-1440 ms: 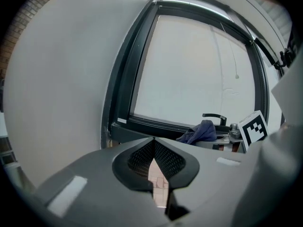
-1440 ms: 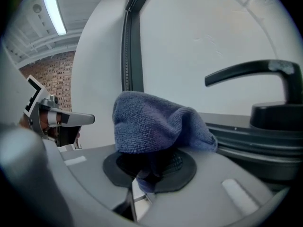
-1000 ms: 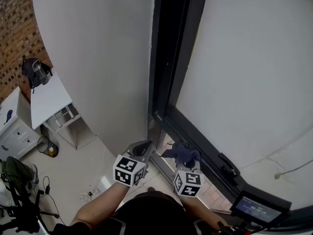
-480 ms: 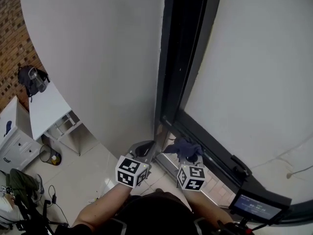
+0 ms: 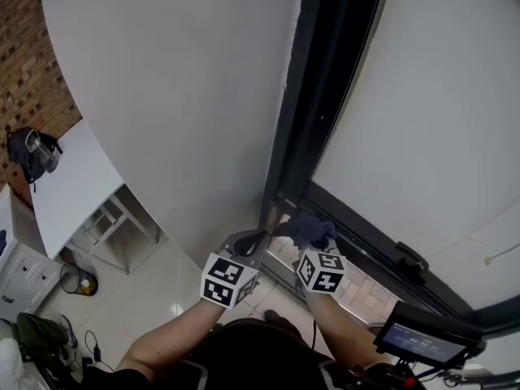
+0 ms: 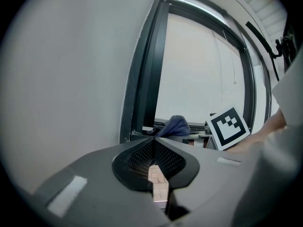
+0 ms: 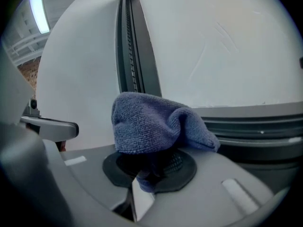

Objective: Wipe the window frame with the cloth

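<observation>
A blue cloth [image 5: 307,230] [image 7: 152,124] [image 6: 174,126] is bunched between the jaws of my right gripper [image 5: 309,245] [image 7: 151,167], which is shut on it. It sits at the lower left corner of the dark window frame [image 5: 325,128] [image 7: 133,65] [image 6: 147,84], close above the bottom rail [image 5: 366,246]; whether it touches the rail I cannot tell. My left gripper [image 5: 248,242] [image 6: 152,143] is just to the left, beside the white wall [image 5: 179,104], with its jaws shut and nothing between them.
A window handle [image 5: 410,260] sticks out of the bottom rail to the right. A small screen [image 5: 422,341] is at the lower right. Far below on the left are a white desk [image 5: 69,189], a bin [image 5: 75,280] and tiled floor.
The head view has shifted so the frame sits further right. Both grippers have moved slightly up and right, the cloth staying by the frame's lower corner.
</observation>
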Tool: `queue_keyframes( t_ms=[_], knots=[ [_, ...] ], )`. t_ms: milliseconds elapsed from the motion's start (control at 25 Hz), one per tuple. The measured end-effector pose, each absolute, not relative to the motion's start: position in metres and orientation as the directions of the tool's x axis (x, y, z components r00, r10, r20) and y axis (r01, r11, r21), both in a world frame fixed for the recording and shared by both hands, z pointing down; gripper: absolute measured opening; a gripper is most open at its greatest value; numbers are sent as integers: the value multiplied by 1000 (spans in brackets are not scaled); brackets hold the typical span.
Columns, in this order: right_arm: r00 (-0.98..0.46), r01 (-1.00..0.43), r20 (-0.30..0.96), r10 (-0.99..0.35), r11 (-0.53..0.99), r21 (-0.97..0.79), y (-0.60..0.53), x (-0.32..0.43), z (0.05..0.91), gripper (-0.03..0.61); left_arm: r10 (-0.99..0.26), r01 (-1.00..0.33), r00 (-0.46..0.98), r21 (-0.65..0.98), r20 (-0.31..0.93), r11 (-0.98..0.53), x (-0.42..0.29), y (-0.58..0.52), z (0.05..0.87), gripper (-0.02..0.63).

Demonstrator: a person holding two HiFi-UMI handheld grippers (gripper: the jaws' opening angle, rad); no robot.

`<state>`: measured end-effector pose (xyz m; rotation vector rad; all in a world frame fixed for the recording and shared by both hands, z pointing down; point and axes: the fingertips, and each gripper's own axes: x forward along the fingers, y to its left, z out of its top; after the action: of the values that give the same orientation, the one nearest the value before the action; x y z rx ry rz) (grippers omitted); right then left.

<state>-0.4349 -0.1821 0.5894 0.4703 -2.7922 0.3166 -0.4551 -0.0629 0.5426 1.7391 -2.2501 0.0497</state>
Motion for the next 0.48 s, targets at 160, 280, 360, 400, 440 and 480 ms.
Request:
queue_keyframes(
  t_ms=[160, 280, 360, 400, 440, 480],
  knots=[
    [-901, -356, 315, -299, 923, -143, -177, -450, 589, 55, -949, -965, -192, 130, 250, 229, -461, -66, 541, -6],
    [-898, -363, 321, -302, 920, -149, -174, -458, 592, 57, -951, -971, -169, 122, 260, 206, -463, -66, 544, -6],
    [-895, -371, 322, -309, 916, -154, -174, -462, 594, 55, -953, -976, -148, 118, 264, 184, -461, -66, 546, -6],
    [-893, -377, 323, -314, 913, -154, -174, -463, 594, 55, -955, -978, -137, 116, 264, 172, -460, -66, 546, -6],
    [-889, -384, 326, -321, 911, -151, -174, -464, 594, 57, -956, -980, -126, 115, 264, 161, -459, -66, 546, -6],
    [-886, -391, 328, -328, 909, -147, -174, -465, 593, 55, -958, -982, -117, 114, 264, 151, -458, -65, 546, -6]
  ],
)
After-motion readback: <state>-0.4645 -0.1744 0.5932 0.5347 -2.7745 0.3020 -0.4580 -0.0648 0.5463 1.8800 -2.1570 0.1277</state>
